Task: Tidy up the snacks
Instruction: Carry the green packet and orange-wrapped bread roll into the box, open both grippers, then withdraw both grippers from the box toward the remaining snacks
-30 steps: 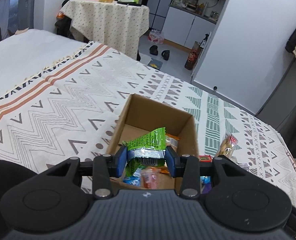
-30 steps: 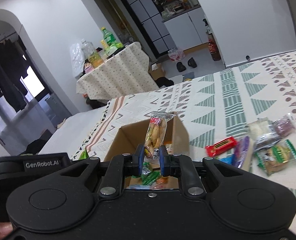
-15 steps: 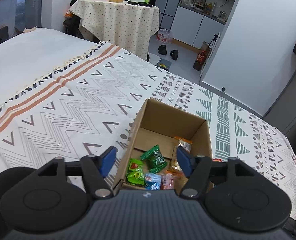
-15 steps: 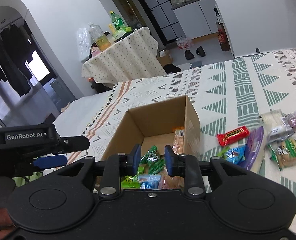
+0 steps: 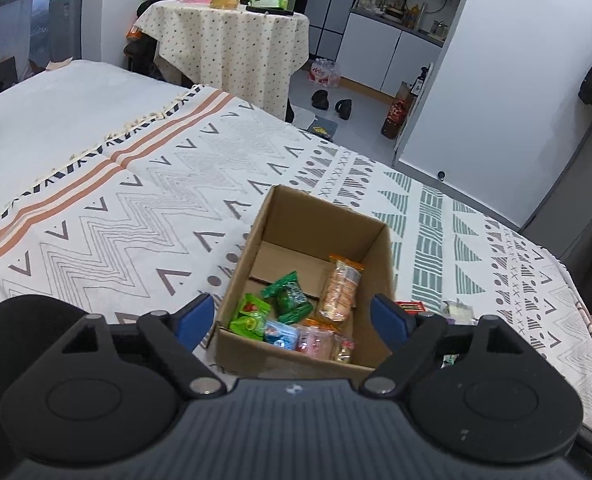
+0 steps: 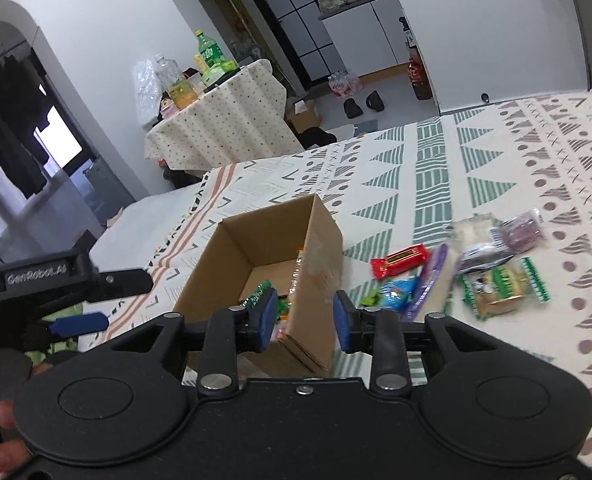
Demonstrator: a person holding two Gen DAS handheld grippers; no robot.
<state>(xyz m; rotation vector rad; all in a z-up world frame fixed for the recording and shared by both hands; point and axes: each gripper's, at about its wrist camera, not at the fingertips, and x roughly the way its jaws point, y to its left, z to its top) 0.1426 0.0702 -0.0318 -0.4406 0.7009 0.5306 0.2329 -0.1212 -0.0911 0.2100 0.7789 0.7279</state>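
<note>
An open cardboard box [image 5: 376, 252] [image 6: 320, 236] sits on the patterned bedspread. Inside lie several packets, among them a green packet [image 5: 292, 298] and an orange biscuit packet [image 5: 342, 286]. My left gripper [image 5: 292, 318] hangs open above the box's near edge, holding nothing. My right gripper [image 6: 304, 318] is open over the box's right wall, also holding nothing. To the right of the box lie loose snacks: a red bar [image 6: 400, 259], a blue packet [image 6: 395, 292], a purple packet [image 6: 430, 282] and a green-edged biscuit pack [image 6: 502, 286].
The bedspread [image 5: 136, 208] runs wide to the left of the box. A cloth-covered table [image 5: 232, 44] with bottles stands beyond the bed. A person's fingers [image 6: 0, 400] hold the left tool at the lower left of the right wrist view.
Both grippers opened and dropped their packets into the box: the green one from the left, the biscuit packet from the right. Both then pulled back, the right one swinging rightward.
</note>
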